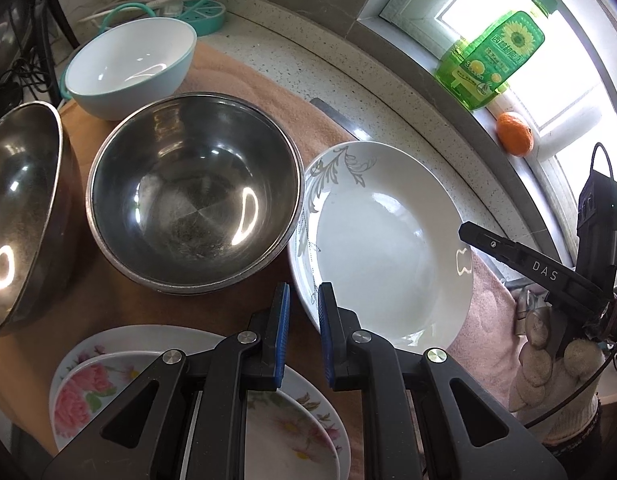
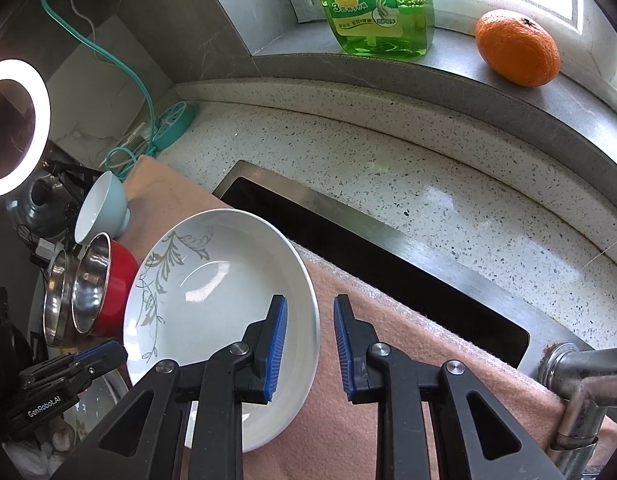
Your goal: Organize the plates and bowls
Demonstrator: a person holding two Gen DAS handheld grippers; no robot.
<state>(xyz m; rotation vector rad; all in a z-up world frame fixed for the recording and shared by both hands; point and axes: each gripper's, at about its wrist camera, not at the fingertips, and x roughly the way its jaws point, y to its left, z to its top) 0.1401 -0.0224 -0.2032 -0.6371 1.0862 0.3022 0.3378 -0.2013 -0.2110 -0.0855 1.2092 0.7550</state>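
Step in hand: you are taking hold of the white leaf-pattern plate [image 2: 212,304], judged the next piece to be sorted.
Plate, location: it lies on the pink towel [image 2: 388,360] beside the sink edge [image 2: 388,264], just right of the steel bowl [image 1: 194,196].
Right gripper [image 2: 310,344]: your jaws straddle the plate's near rim, one pad inside the dish, one outside over the towel; a gap shows on both sides, so nothing is gripped yet.
Left gripper [image 1: 304,332]: your jaws are nearly closed and empty, hanging between the steel bowl and the plate, above the stack of flowered plates [image 1: 188,400].
Other bowls: a second steel bowl [image 1: 20,240] at far left; a pale blue bowl [image 1: 128,64] behind.
Likely destination: the flowered stack, as a judgement.
Next move calls for: closing your right pads squarely on the rim, then lifting level; a shallow bite on glazed ware may slip.
Caution: keep the plate clear of the steel bowl's rim.
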